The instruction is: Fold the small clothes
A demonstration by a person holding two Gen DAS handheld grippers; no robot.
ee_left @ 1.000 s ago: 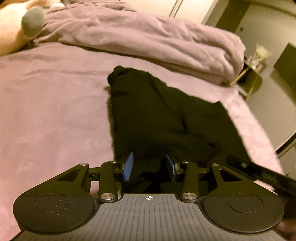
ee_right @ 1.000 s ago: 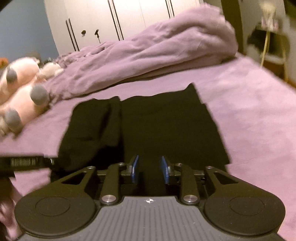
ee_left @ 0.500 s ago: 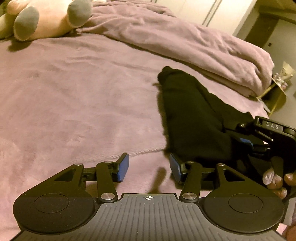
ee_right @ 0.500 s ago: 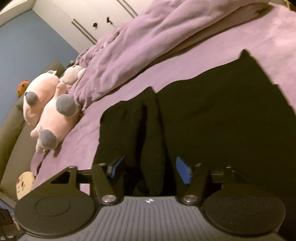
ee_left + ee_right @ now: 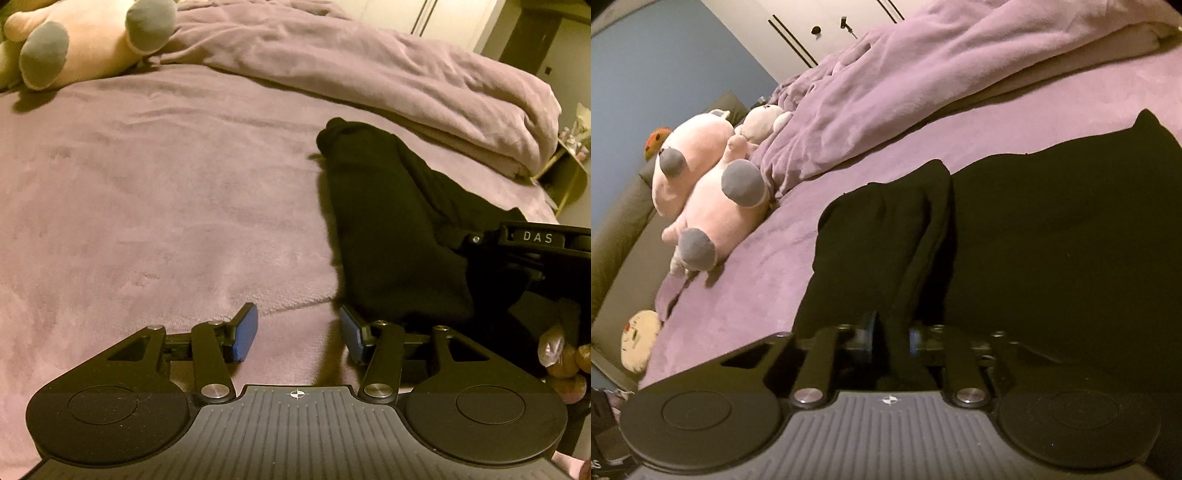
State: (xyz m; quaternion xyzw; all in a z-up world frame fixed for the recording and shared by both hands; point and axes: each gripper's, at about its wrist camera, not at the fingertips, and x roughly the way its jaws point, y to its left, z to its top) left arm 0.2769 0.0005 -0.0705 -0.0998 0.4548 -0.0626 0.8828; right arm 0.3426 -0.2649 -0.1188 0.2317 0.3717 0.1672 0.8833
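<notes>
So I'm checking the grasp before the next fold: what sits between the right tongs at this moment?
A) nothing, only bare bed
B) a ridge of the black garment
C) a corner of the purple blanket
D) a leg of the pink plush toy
B: in the right wrist view the right tongs are closing with a raised fold of the black garment running between them, while the pink plush toy and the purple blanket lie well away.

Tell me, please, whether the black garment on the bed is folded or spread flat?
Partly folded: the black garment has its left side doubled into a thick ridge, the rest lying flat on the bed.
</notes>
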